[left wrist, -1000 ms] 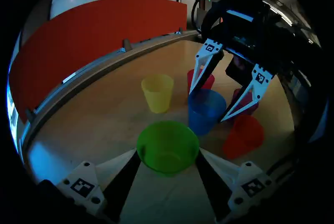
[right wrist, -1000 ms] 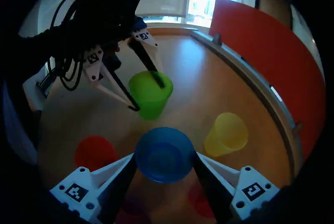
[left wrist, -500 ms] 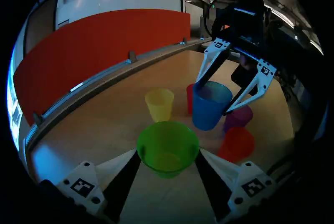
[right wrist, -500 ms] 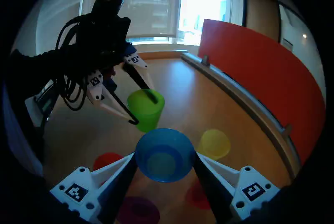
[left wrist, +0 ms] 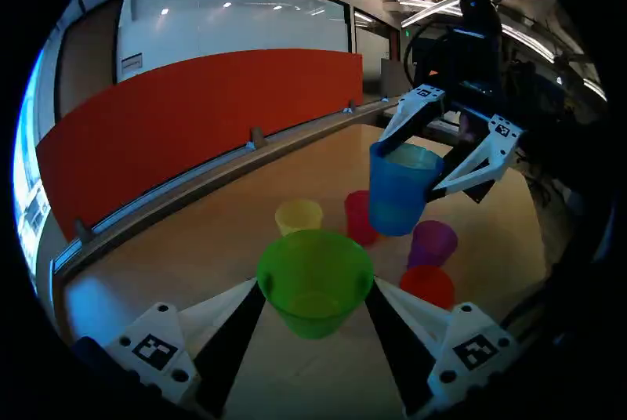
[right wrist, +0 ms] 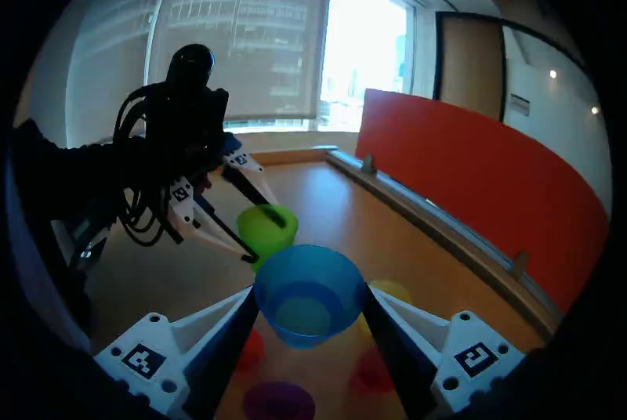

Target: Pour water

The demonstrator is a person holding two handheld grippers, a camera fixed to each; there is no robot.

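Left gripper (left wrist: 315,288) is clamped on the green cup (left wrist: 315,259). Right gripper (right wrist: 310,298) is clamped on the blue cup (right wrist: 309,283). I hold both cups upright, clear above the wooden desk (left wrist: 227,216). The blue cup lies ahead-right of the green and higher. I judge pouring needs blue tilted over green's rim. No legible writing, only square markers (left wrist: 153,349) on my fingers.

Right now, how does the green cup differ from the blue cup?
The green cup is green, the blue cup blue. The green cup is clamped in the left gripper, the blue cup in the right gripper. Both are translucent, tapered, upright and held above the table.
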